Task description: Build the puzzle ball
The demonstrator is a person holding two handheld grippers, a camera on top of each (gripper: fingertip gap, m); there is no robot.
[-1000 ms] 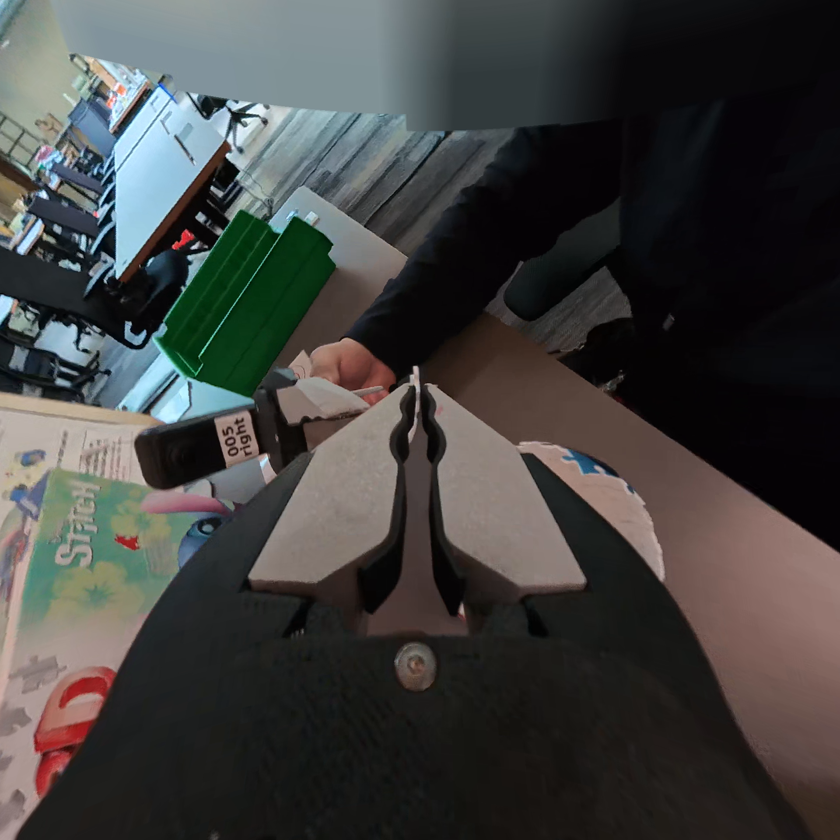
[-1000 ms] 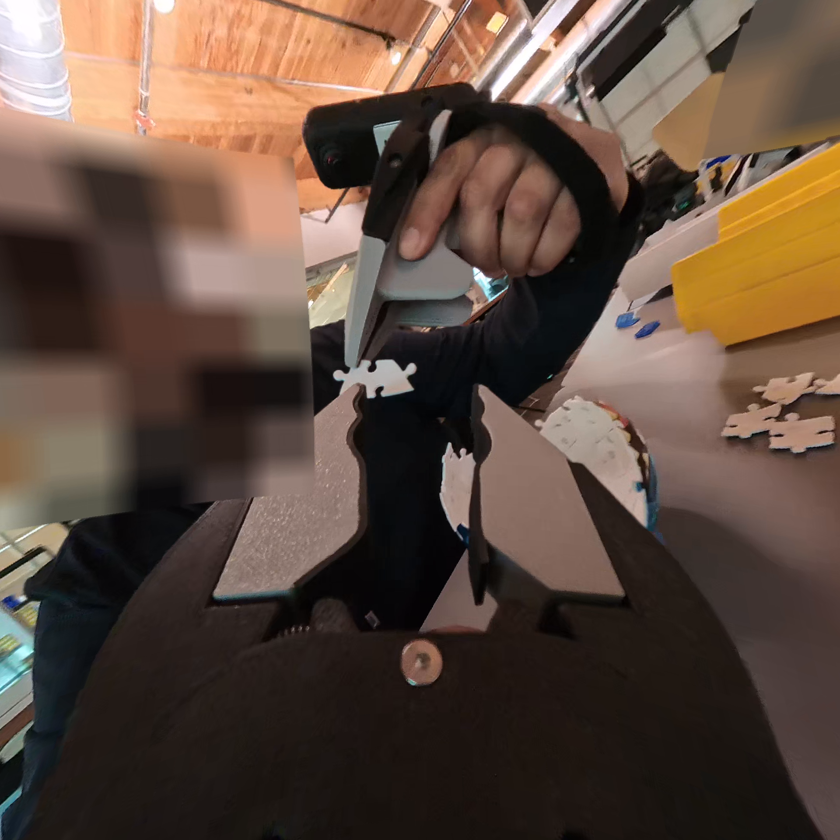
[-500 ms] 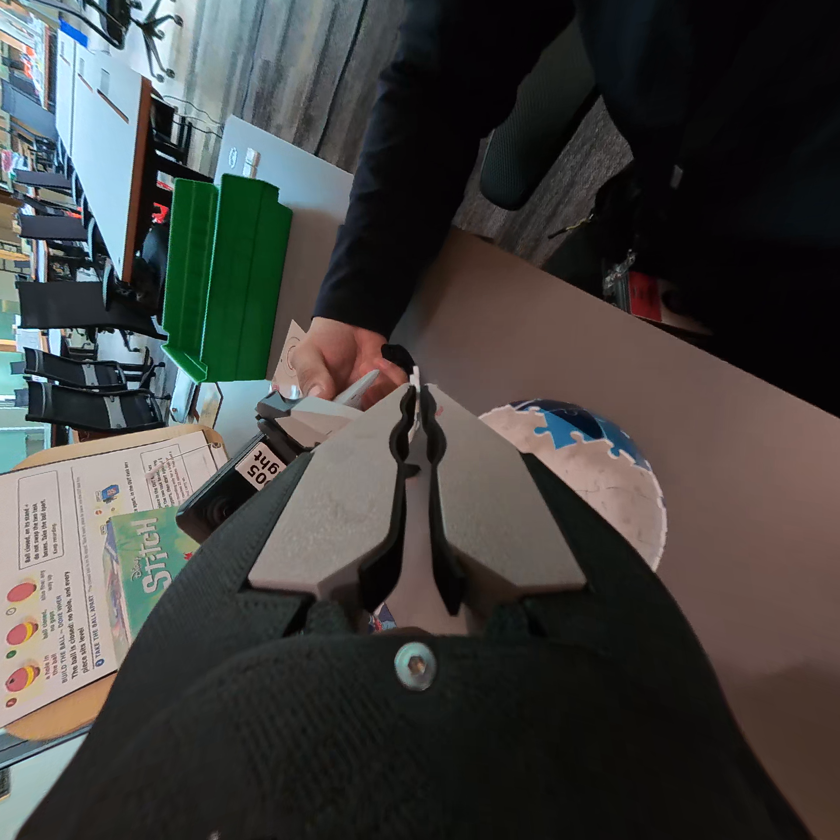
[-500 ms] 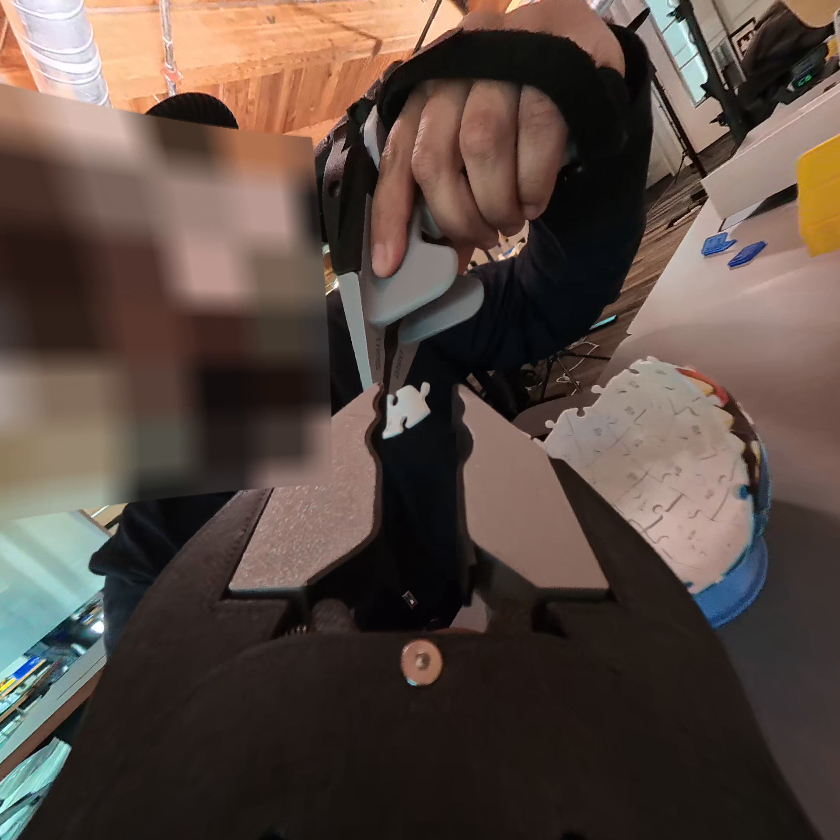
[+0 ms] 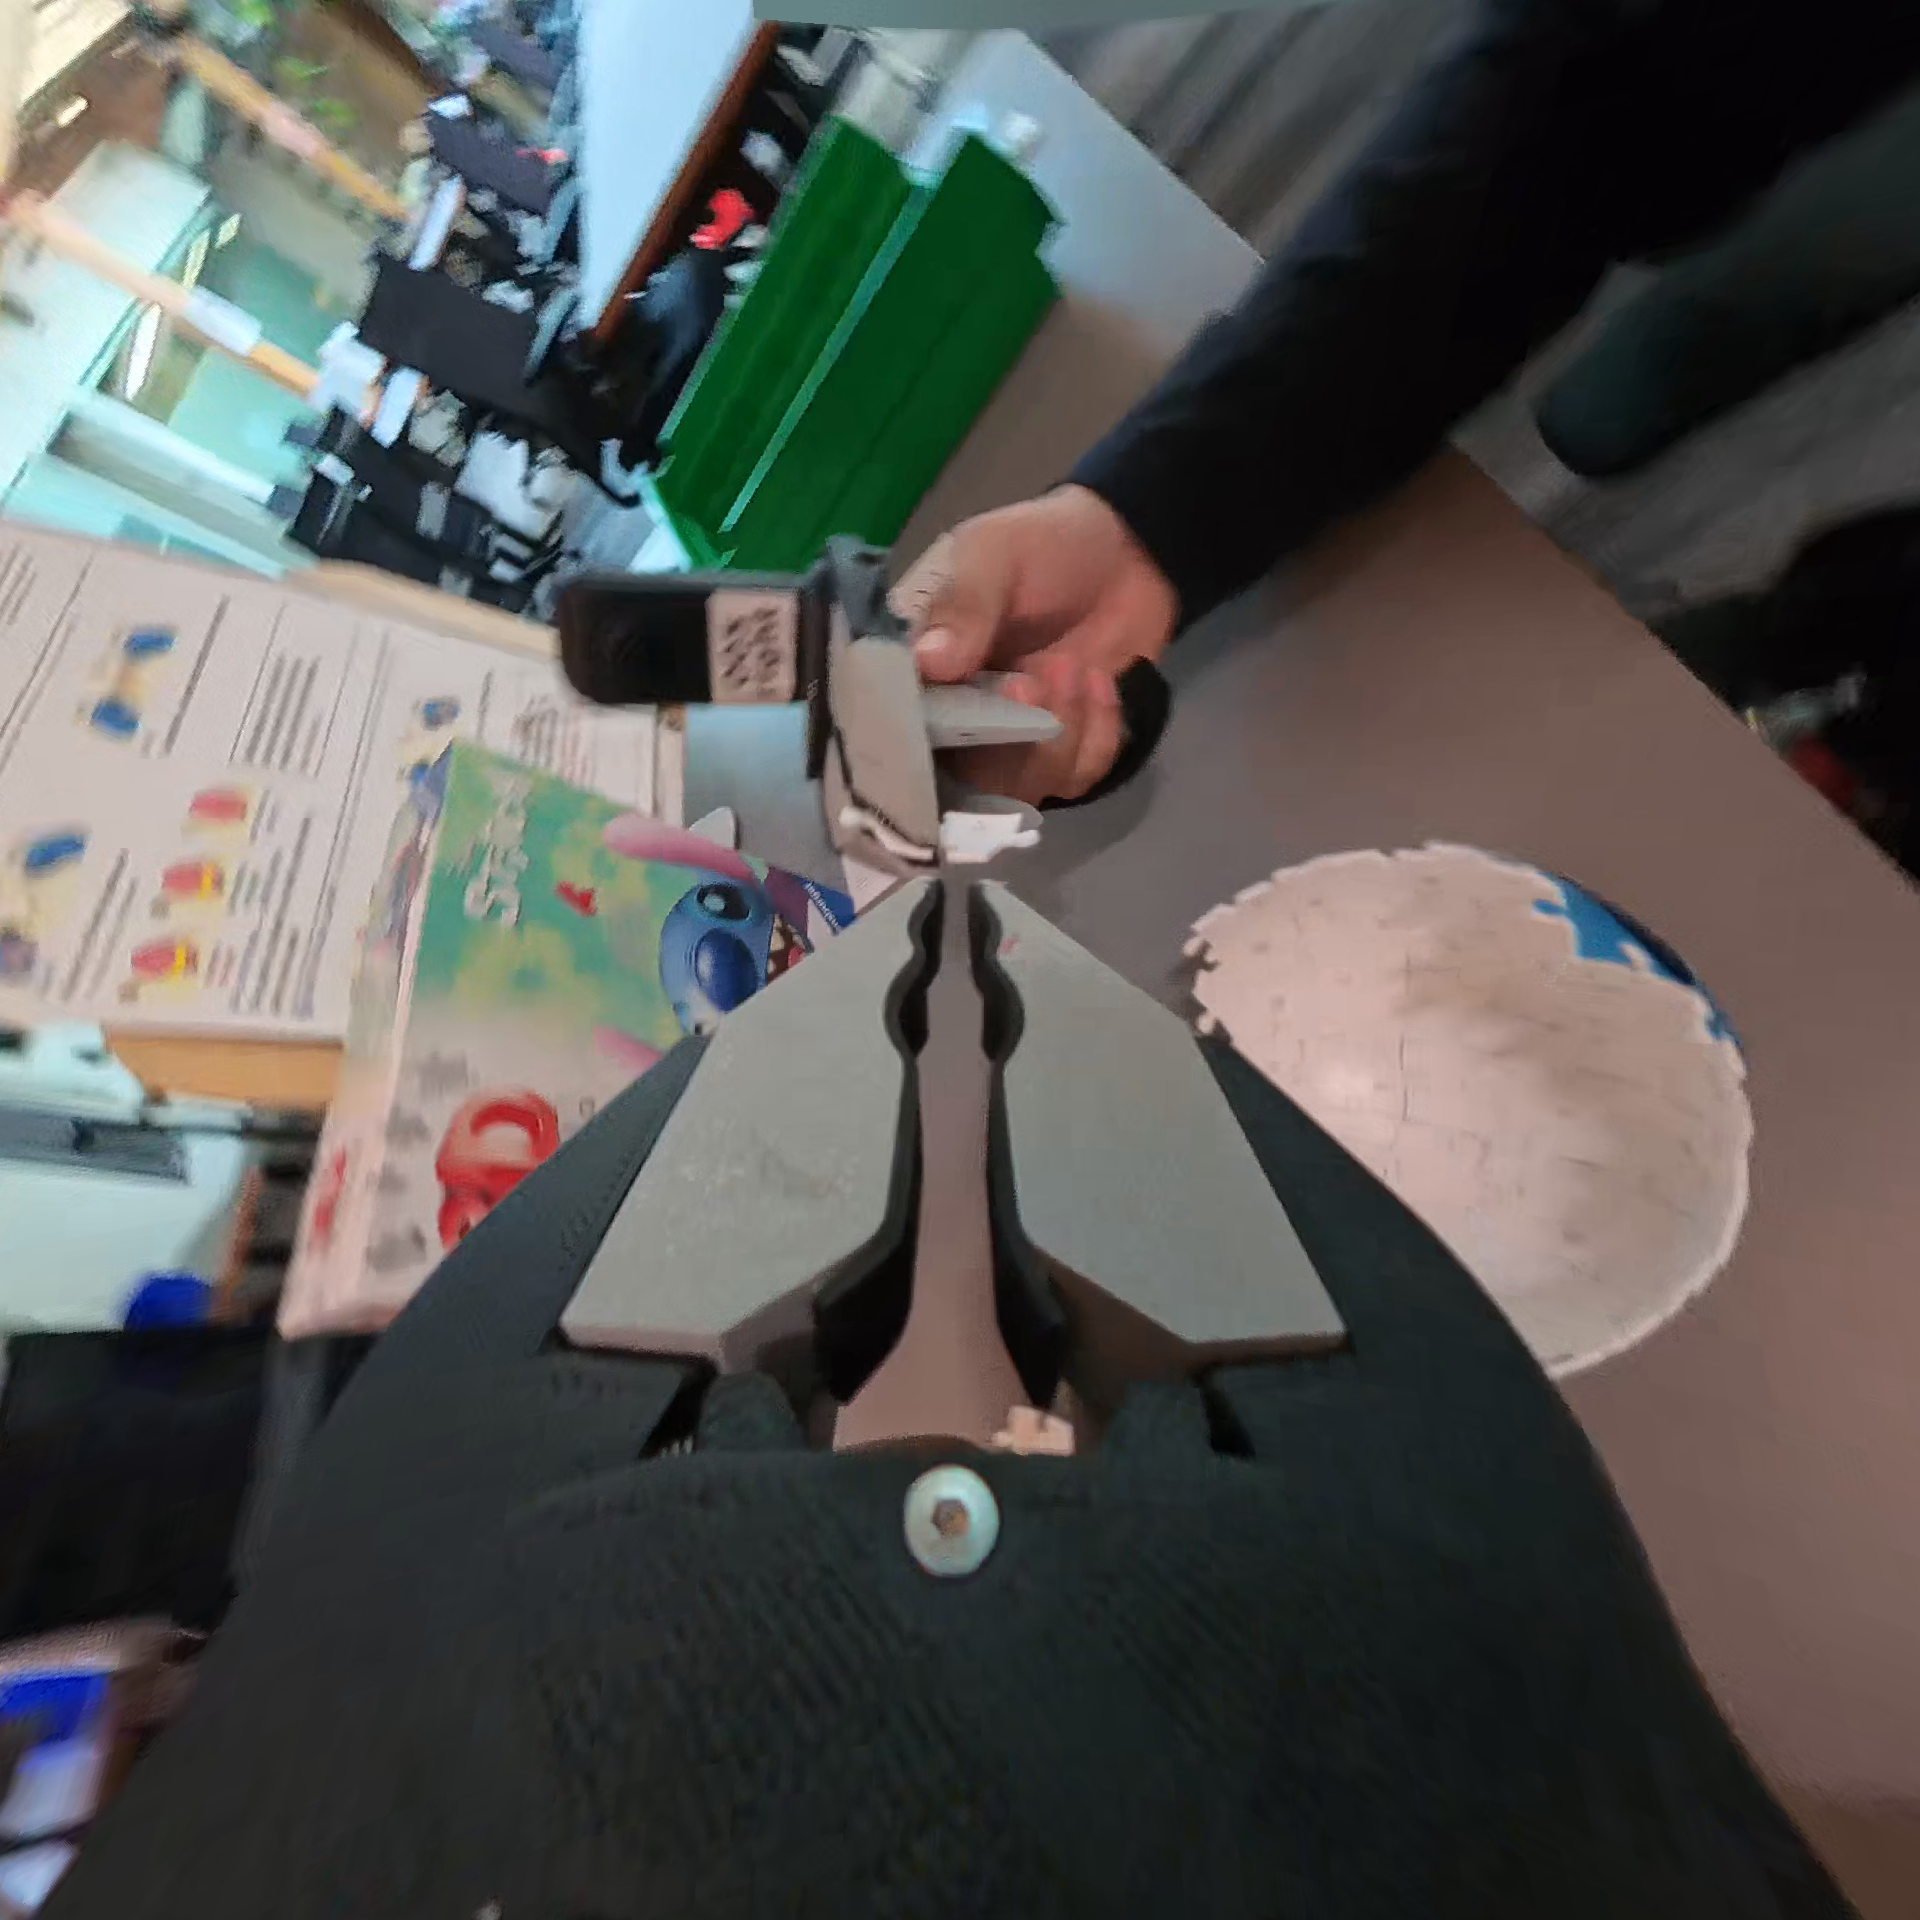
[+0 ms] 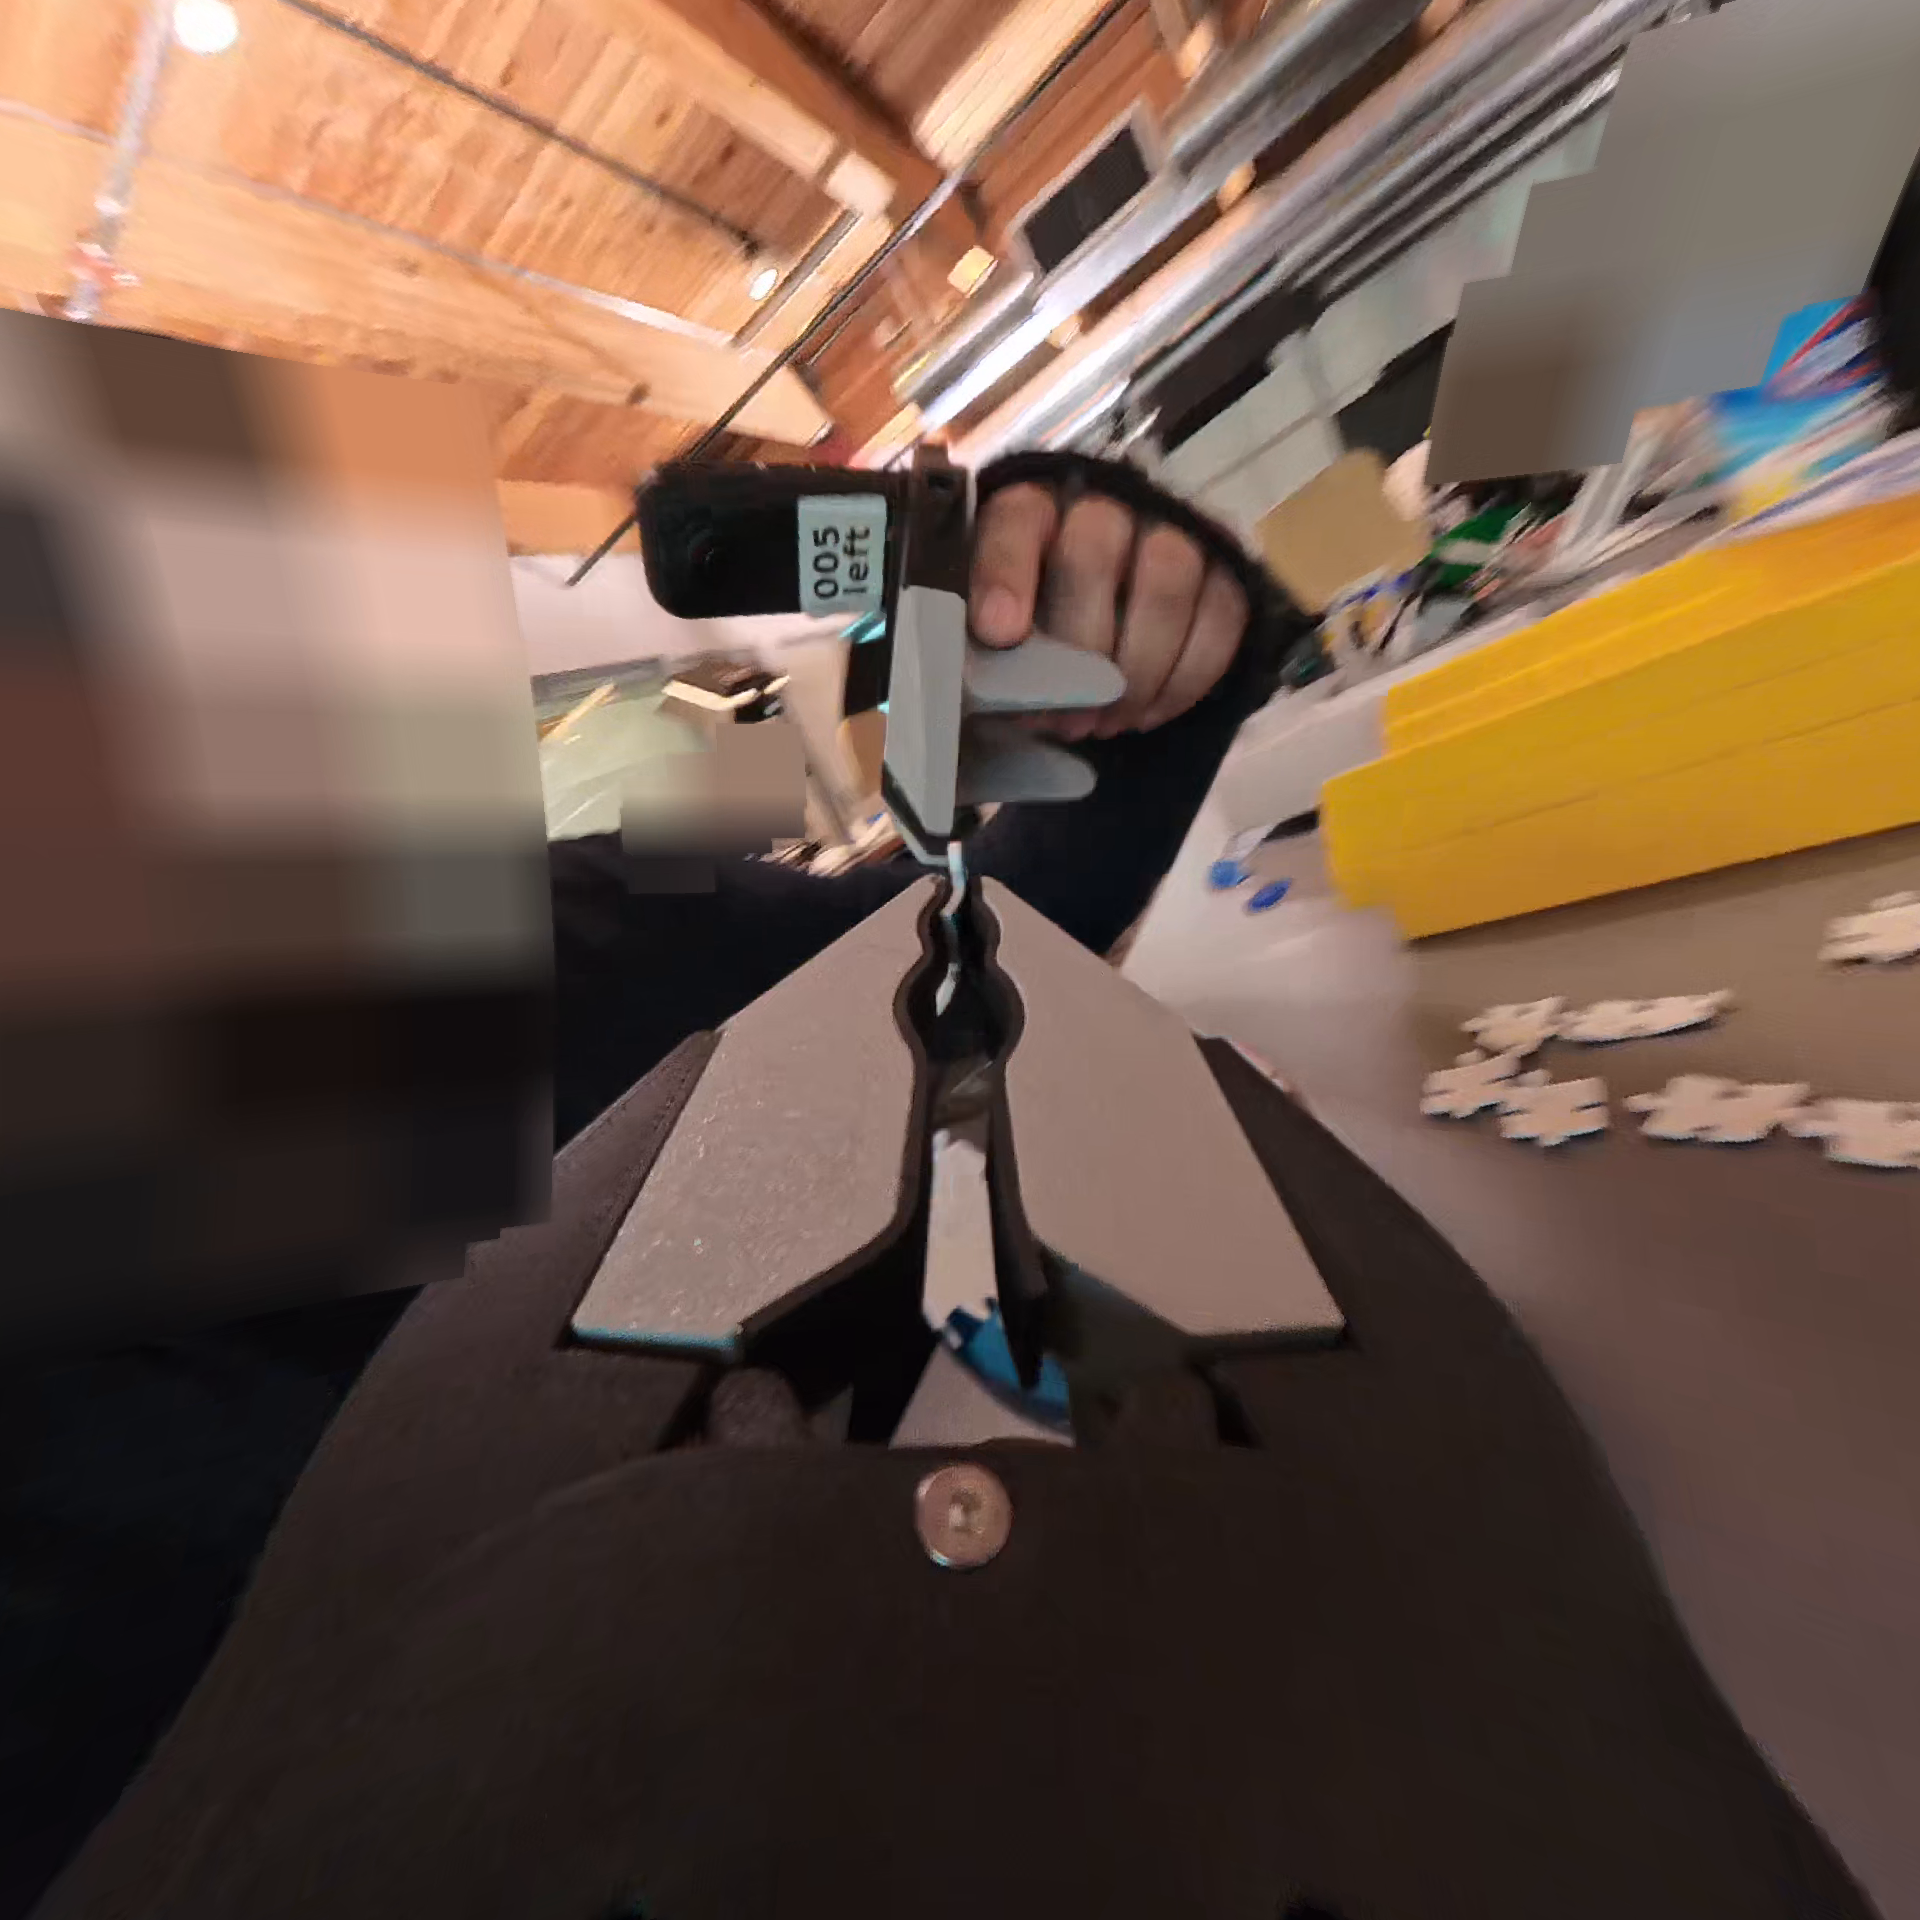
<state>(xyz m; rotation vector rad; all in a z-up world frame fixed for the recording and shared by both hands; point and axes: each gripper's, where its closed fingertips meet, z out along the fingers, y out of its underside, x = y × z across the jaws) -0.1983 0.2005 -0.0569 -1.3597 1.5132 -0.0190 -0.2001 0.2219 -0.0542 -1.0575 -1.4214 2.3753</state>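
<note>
The partly built puzzle ball (image 5: pixel 1455 1091) is a white half shell with a blue outer patch, resting on the brown table right of my left gripper (image 5: pixel 954 894). The left gripper's jaws stand a narrow gap apart with nothing between them. Just past its tips, my right gripper (image 5: pixel 904 842) pinches a white puzzle piece (image 5: pixel 987 831). In the right wrist view, my right gripper (image 6: pixel 961 894) is shut on that piece (image 6: pixel 948 961), seen edge-on. The left gripper (image 6: pixel 935 847) hangs tip to tip above it.
The puzzle box (image 5: pixel 499 987) and an instruction sheet (image 5: pixel 208 727) lie to the left, with a green bin (image 5: pixel 862 343) beyond. Several loose white pieces (image 6: pixel 1621 1081) lie on the table near a yellow bin (image 6: pixel 1610 748). A person's dark sleeve (image 5: pixel 1351 343) reaches in.
The right gripper has closed on the puzzle piece that the left gripper held. The left gripper's jaws have parted slightly. Both views have swung.
</note>
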